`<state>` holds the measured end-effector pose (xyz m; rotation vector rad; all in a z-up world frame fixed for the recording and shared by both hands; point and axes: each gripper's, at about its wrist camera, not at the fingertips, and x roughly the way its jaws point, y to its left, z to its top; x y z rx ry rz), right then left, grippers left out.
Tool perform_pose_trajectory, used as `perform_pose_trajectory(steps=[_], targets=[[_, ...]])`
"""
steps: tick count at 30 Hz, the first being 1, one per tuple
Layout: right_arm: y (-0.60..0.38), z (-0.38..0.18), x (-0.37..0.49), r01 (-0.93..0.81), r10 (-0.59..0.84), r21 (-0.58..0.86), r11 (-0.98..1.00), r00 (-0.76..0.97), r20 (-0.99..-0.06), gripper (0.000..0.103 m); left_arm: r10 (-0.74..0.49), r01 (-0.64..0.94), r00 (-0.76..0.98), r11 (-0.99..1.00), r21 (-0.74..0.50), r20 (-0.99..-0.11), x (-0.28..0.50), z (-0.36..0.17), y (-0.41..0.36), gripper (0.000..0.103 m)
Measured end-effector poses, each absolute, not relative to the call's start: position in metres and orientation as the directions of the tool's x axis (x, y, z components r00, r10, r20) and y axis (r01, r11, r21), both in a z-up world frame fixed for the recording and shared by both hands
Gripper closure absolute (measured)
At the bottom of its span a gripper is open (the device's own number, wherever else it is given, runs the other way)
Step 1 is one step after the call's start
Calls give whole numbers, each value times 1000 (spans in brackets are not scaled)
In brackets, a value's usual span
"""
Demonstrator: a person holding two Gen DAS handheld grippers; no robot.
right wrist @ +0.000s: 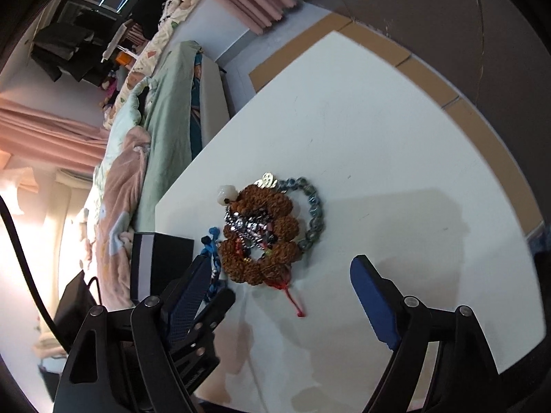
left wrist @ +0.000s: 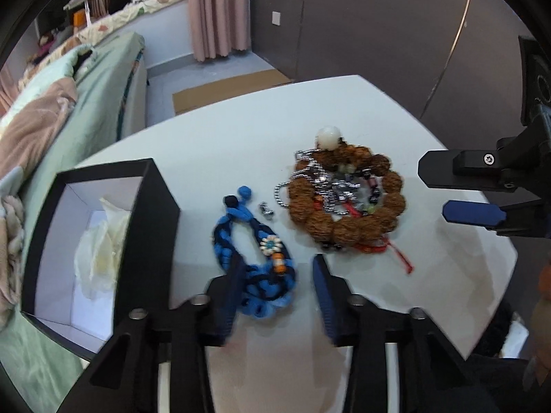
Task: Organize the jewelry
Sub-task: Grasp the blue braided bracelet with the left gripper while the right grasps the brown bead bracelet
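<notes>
On the white table, the left gripper hangs with its jaws spread wide around the near end of a blue braided bracelet, not closed on it. Just left stands an open black box with crumpled tissue inside. The right gripper, also spread wide and holding nothing, sits near the brown bead bracelet piled with silver chain.
</notes>
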<state>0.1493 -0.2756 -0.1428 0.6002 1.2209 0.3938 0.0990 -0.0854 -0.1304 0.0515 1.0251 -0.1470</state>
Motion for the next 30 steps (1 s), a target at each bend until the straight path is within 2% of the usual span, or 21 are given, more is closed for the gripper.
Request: perform_pose_trajectory(steps=[2, 3, 8, 12, 14, 19, 21, 22, 26, 30], targets=[[-269, -148, 150, 44, 595, 631, 774, 287, -750, 19, -99, 149, 517, 989, -24, -851, 99, -130, -84, 78], [-266, -150, 151, 46, 604, 639, 768, 279, -746, 19, -114, 154, 520, 987, -38, -846, 98, -128, -82, 93], [-255, -166, 152, 97, 656, 690, 717, 241, -715, 35, -138, 155, 548, 986, -62, -825, 95, -116, -80, 93], [-254, -171, 155, 138, 646, 690, 710, 262, -717, 42, -165, 152, 585, 984, -93, -794, 90, -102, -74, 93], [-254, -172, 157, 151, 641, 690, 707, 276, -717, 50, -177, 152, 593, 983, -107, -785, 88, -97, -71, 93], [-253, -172, 161, 180, 626, 690, 702, 306, -717, 55, -196, 150, 614, 980, -130, -764, 83, -87, -64, 93], [-252, -172, 161, 190, 602, 669, 719, 311, -735, 65, -200, 149, 620, 979, -136, -759, 82, -84, -62, 93], [-252, -173, 161, 194, 591, 658, 727, 310, -745, 77, -200, 148, 622, 979, -137, -757, 82, -83, -61, 93], [-256, -170, 162, 190, 595, 666, 722, 323, -736, 81, -207, 138, 630, 978, -154, -749, 80, -79, -54, 93], [-259, -139, 157, 93, 605, 687, 721, 397, -690, 82, -223, 124, 656, 974, -188, -721, 77, -67, -44, 93]])
